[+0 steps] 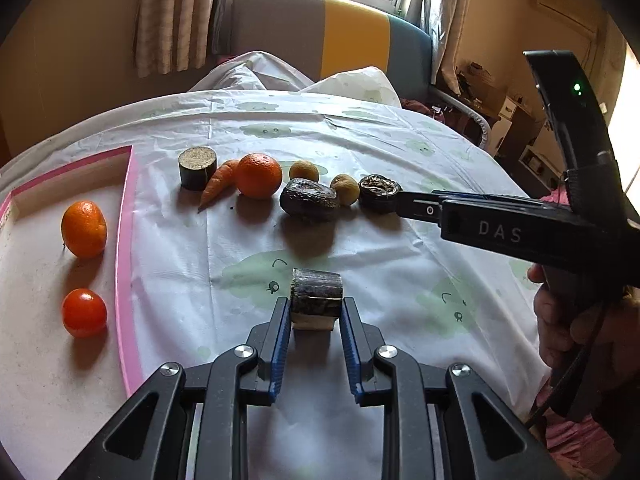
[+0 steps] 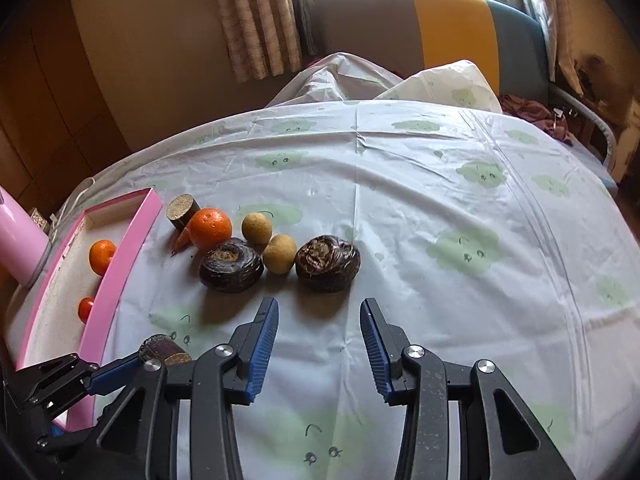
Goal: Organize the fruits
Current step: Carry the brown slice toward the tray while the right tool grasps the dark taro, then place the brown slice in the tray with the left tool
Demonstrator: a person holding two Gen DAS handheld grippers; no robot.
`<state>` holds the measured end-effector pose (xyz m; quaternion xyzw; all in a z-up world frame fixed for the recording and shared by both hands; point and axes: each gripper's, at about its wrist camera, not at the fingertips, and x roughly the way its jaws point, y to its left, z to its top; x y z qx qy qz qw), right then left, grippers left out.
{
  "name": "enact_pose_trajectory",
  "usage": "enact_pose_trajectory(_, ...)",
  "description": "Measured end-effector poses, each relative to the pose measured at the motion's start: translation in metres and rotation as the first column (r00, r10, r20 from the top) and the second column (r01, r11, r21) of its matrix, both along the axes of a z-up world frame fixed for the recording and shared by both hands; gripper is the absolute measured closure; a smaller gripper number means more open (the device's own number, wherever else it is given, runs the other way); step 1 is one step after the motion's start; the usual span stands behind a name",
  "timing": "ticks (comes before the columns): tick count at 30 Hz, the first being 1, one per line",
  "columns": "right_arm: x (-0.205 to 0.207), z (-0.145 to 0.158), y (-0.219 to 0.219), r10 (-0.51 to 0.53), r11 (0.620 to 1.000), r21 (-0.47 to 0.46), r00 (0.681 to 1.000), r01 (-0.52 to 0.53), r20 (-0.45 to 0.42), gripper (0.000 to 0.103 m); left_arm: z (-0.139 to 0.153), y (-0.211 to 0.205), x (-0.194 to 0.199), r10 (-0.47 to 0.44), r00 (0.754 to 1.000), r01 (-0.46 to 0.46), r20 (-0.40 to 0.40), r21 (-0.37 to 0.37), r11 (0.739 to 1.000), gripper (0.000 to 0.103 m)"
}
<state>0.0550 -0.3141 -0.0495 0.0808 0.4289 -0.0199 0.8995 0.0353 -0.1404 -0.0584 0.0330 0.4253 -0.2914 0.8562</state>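
My left gripper [image 1: 316, 312] is shut on a dark cut cylinder piece [image 1: 316, 294], held above the cloth; it also shows in the right wrist view [image 2: 164, 350]. My right gripper [image 2: 318, 320] is open and empty, just short of a dark round fruit [image 2: 328, 263]. That gripper reaches in from the right in the left wrist view [image 1: 400, 200]. A row on the cloth holds another dark fruit [image 2: 231, 266], two small tan fruits [image 2: 279, 253], an orange [image 2: 210, 228], a carrot [image 1: 218, 182] and a second cut cylinder [image 1: 197, 167].
A pink-rimmed tray [image 1: 126, 240] at the left holds an orange [image 1: 84, 229] and a small red-orange fruit [image 1: 84, 313]. The table has a white cloth with green prints [image 2: 440, 200]. A sofa and curtains stand behind.
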Motion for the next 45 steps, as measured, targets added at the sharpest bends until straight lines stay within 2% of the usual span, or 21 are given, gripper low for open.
enact_pose_trajectory(1,0.004,-0.001,0.0,0.016,1.0,-0.021,1.0,-0.017,-0.007,0.059,-0.001,0.001,0.001,0.005,1.0,-0.006,-0.004,-0.01,1.0,0.078)
enact_pose_trajectory(5,0.02,-0.007,0.003,0.108,0.99,-0.091,0.994,-0.111,-0.034,0.041,-0.005,0.001,0.003,0.014,1.0,-0.014,-0.016,-0.033,0.999,0.078)
enact_pose_trajectory(8,0.03,-0.012,0.007,0.154,0.976,-0.146,0.987,-0.159,-0.046,0.04,-0.01,0.003,0.005,0.016,0.999,-0.018,-0.034,-0.056,0.998,0.077)
enact_pose_trajectory(10,0.035,-0.017,0.008,0.172,0.97,-0.168,0.984,-0.178,-0.054,0.04,-0.012,0.003,0.005,0.015,0.999,-0.017,-0.034,-0.061,0.998,0.077)
enact_pose_trajectory(11,0.036,-0.019,0.007,0.167,0.97,-0.169,0.985,-0.174,-0.052,0.044,-0.012,0.003,0.005,0.015,0.999,-0.017,-0.031,-0.062,0.998,0.077)
enact_pose_trajectory(12,0.036,-0.02,0.005,0.159,0.973,-0.16,0.986,-0.164,-0.045,0.059,-0.013,0.003,0.005,0.016,0.999,-0.018,-0.031,-0.065,0.998,0.077)
enact_pose_trajectory(14,0.033,-0.022,0.0,0.114,0.981,-0.156,0.993,-0.115,-0.014,0.06,-0.013,0.003,0.005,0.02,0.999,-0.023,-0.031,-0.069,0.997,0.077)
enact_pose_trajectory(17,0.028,-0.023,-0.008,0.062,0.993,-0.097,0.998,-0.06,0.014,0.06,-0.013,0.001,0.004,0.018,1.0,-0.02,-0.02,-0.06,0.998,0.077)
enact_pose_trajectory(21,0.03,-0.026,-0.015,0.039,0.998,-0.045,0.999,-0.038,0.017,0.059,-0.012,0.0,0.003,0.018,1.0,-0.018,-0.013,-0.05,0.999,0.077)
enact_pose_trajectory(25,0.032,-0.029,-0.017,0.023,0.999,-0.039,1.0,-0.022,0.011,0.059,-0.012,-0.001,0.002,0.017,1.0,-0.017,-0.004,-0.042,0.999,0.077)
enact_pose_trajectory(36,0.033,-0.031,-0.008,0.02,0.994,-0.11,1.0,-0.021,-0.01,0.059,-0.004,0.003,0.005,0.034,0.999,-0.035,-0.022,-0.03,0.999,0.077)
enact_pose_trajectory(40,0.034,-0.031,-0.005,0.02,0.99,-0.136,1.0,-0.021,-0.014,0.059,0.009,0.013,0.0,0.052,0.999,-0.052,-0.001,-0.04,0.998,0.077)
enact_pose_trajectory(45,0.034,-0.031,-0.002,0.019,0.986,-0.163,1.0,-0.021,-0.016,0.059,0.034,0.044,-0.001,0.123,0.992,-0.122,0.023,-0.064,0.991,0.077)
